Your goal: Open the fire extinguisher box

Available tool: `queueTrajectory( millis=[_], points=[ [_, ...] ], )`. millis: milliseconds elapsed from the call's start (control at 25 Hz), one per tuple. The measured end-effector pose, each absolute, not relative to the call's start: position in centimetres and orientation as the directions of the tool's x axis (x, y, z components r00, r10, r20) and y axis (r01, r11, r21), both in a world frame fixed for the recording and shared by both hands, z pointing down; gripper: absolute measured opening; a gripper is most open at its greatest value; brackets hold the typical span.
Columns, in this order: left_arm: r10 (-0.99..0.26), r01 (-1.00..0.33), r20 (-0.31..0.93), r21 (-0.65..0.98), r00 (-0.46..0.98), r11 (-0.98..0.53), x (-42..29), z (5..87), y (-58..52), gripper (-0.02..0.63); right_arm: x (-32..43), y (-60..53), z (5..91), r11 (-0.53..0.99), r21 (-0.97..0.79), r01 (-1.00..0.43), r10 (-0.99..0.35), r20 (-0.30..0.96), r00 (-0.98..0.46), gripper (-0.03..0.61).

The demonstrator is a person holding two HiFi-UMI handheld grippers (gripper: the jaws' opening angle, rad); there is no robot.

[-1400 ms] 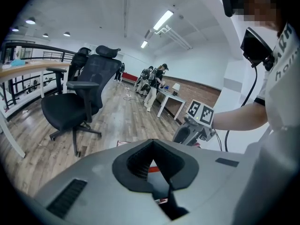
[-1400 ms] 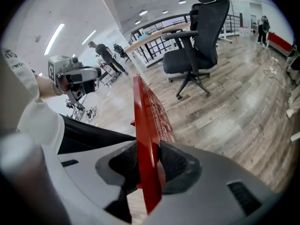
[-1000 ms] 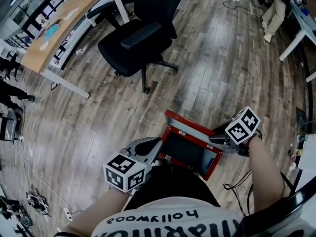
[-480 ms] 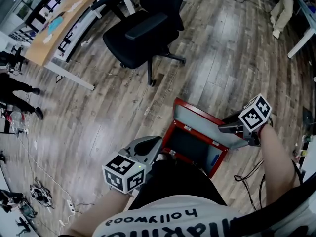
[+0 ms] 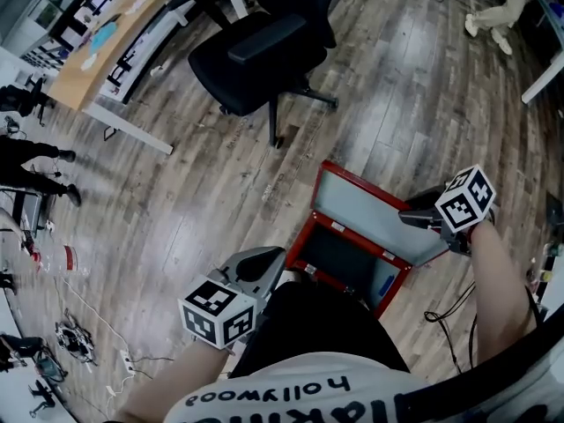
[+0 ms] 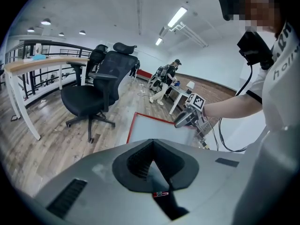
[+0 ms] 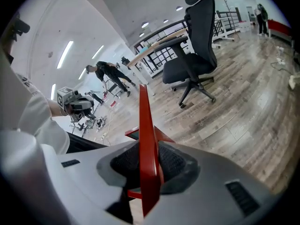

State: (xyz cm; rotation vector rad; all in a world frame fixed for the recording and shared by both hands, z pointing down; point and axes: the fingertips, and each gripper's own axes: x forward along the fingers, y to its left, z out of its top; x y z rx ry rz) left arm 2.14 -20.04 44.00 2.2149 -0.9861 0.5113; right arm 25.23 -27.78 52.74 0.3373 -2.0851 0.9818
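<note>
Head view: on the wooden floor [image 5: 176, 201] by the person's knees, the red fire extinguisher box [image 5: 298, 241] stands open, its lid [image 5: 370, 210] raised far right and clamped in the right tongs [image 5: 405, 218], which have just been closing on it, while the left tongs [image 5: 275, 258], pressed together, hover at its near-left edge.
</note>
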Motion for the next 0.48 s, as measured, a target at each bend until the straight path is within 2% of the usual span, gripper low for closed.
queueTrajectory(
  millis=[480],
  points=[
    [-0.488, -0.751, 0.579, 0.412, 0.653, -0.516, 3.6, 44.9, -20.1, 0.006, 26.3, -29.5, 54.0, 0.765, -0.303, -0.568, -0.117, 0.803, -0.585, 0.117]
  ],
)
